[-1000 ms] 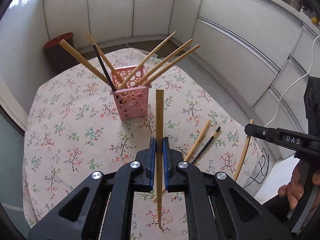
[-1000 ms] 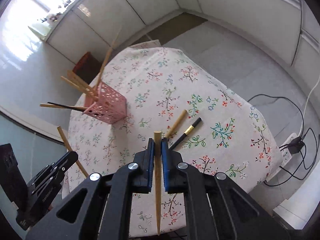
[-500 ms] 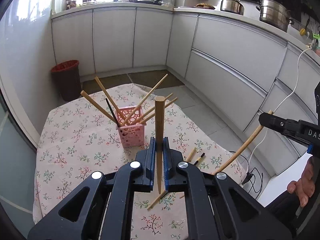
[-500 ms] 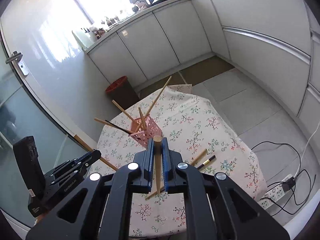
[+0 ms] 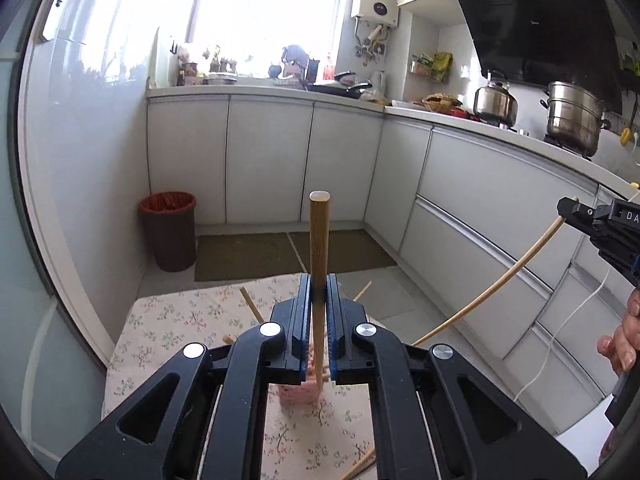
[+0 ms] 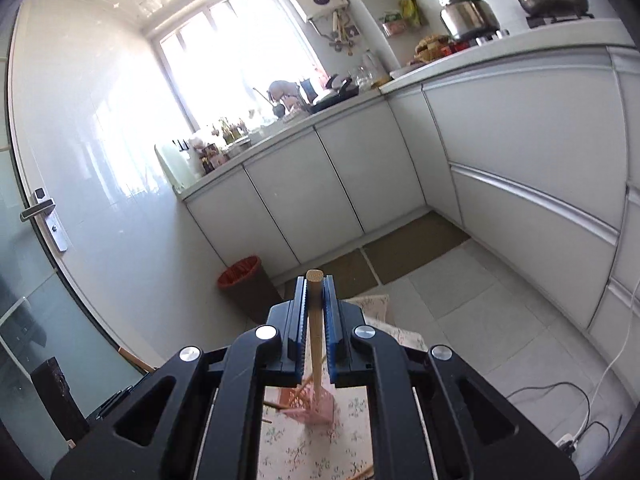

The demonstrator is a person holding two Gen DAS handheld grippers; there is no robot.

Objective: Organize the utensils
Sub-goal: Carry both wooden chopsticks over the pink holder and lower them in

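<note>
My left gripper (image 5: 319, 294) is shut on a wooden chopstick (image 5: 319, 248) that stands upright between its blue pads. Below it, mostly hidden by the gripper body, sits the pink perforated holder (image 5: 298, 393) on the floral tablecloth (image 5: 160, 328), with chopstick ends poking out. My right gripper (image 6: 314, 292) is shut on a second wooden chopstick (image 6: 315, 320); the pink holder (image 6: 316, 406) shows through the gap beneath. In the left wrist view the right gripper (image 5: 566, 210) is at the far right, high, its chopstick (image 5: 492, 280) slanting down-left.
White kitchen cabinets (image 5: 268, 160) wrap the room. A dark bin with a red liner (image 5: 168, 232) stands on the floor past the table. Loose chopsticks (image 5: 360, 466) lie on the cloth near the bottom edge. A hand (image 5: 618, 340) shows at the right.
Both grippers rose well above the table with their chopsticks and tilted up toward level. The holder and tablecloth dropped to the bottom of both views; the counters and window came into sight.
</note>
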